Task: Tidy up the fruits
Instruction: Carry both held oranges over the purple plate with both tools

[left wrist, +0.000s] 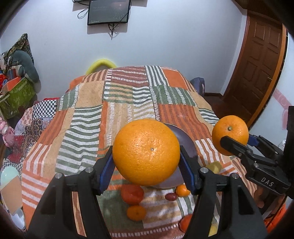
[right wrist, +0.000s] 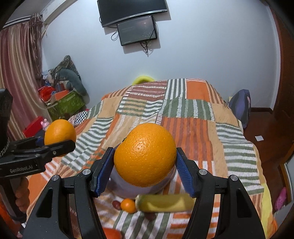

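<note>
In the left wrist view, a large orange (left wrist: 146,145) is up off the cloth, with my left gripper (left wrist: 146,156) shut on it, blue pads on both sides. To the right, my right gripper (left wrist: 237,139) is shut on a second orange (left wrist: 229,128). The right wrist view shows that orange (right wrist: 145,147) between the right gripper's (right wrist: 144,156) pads, and the left gripper (right wrist: 57,141) with its orange (right wrist: 59,131) at the left. Under both lies a purple plate (left wrist: 186,141) (right wrist: 128,189). Small mandarins (left wrist: 136,212) (right wrist: 128,205), a tomato (left wrist: 132,194), red grapes (left wrist: 170,196) and a yellow-green fruit (right wrist: 165,202) lie on the cloth.
A patchwork striped cloth (left wrist: 128,103) (right wrist: 183,119) covers the table. A green box (left wrist: 16,97) with clutter stands at the left, a wooden door (left wrist: 261,64) at the right, a bag (right wrist: 239,104) on the floor, and a screen (left wrist: 108,12) on the wall.
</note>
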Demonstrator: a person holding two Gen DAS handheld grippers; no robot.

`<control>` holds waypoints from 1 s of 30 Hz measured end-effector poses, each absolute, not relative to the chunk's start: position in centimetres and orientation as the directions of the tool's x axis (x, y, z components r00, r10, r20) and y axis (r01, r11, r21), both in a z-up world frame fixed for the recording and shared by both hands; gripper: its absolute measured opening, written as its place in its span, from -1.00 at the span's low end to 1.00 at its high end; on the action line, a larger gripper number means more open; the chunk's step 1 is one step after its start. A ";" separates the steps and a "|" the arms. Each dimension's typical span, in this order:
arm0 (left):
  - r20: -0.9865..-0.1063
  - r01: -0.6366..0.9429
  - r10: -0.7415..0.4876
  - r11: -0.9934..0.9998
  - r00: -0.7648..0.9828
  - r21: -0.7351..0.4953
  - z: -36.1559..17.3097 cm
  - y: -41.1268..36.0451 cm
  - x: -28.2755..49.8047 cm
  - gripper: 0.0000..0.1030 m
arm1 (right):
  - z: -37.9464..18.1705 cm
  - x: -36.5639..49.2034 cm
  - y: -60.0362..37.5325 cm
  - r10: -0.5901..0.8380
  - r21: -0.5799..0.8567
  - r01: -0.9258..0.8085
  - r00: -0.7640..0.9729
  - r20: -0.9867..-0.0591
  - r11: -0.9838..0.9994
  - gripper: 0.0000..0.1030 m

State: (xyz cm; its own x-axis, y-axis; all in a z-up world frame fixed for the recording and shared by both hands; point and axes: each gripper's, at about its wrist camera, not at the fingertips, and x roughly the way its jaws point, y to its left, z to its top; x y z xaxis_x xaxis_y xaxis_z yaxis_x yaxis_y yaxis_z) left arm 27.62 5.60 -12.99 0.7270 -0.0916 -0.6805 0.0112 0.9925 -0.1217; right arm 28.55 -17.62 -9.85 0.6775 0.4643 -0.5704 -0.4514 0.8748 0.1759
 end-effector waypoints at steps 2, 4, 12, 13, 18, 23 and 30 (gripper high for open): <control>-0.692 0.007 -0.091 0.992 0.716 -0.123 -13.4 5.7 28.7 0.25 | -9.9 29.1 -17.4 0.458 0.167 -0.449 0.682 -0.570 0.878 0.21; -0.701 0.005 -0.089 0.993 0.707 -0.121 -13.9 5.7 29.5 0.25 | -9.9 29.6 -17.1 0.452 0.155 -0.450 0.685 -0.572 0.879 0.21; -0.737 0.003 -0.095 0.992 0.669 -0.124 -16.1 6.2 33.0 0.25 | -10.9 31.9 -16.5 0.444 0.138 -0.460 0.670 -0.594 0.877 0.21; -0.745 0.003 -0.096 0.992 0.661 -0.125 -16.5 6.3 33.5 0.25 | -11.1 32.2 -16.4 0.442 0.134 -0.460 0.667 -0.600 0.878 0.21; -0.776 0.005 -0.095 0.993 0.624 -0.118 -18.4 6.2 35.7 0.25 | -12.4 33.5 -15.8 0.438 0.129 -0.469 0.642 -0.630 0.873 0.21; -0.797 0.016 -0.113 0.992 0.593 -0.128 -19.8 6.3 37.4 0.25 | -13.6 35.1 -15.1 0.429 0.116 -0.481 0.617 -0.659 0.869 0.21; -0.829 0.026 -0.118 0.992 0.547 -0.125 -21.9 5.9 39.6 0.25 | -15.0 37.5 -14.0 0.421 0.105 -0.504 0.570 -0.706 0.857 0.21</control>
State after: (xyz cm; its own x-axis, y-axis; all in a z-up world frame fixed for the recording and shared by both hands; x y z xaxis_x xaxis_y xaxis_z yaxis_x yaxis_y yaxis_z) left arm 39.58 5.92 -21.93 0.5473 -0.1185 -0.8285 0.0262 0.9919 -0.1245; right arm 37.53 -14.03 -14.99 0.5695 0.4212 -0.7058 -0.5038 0.8574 0.1052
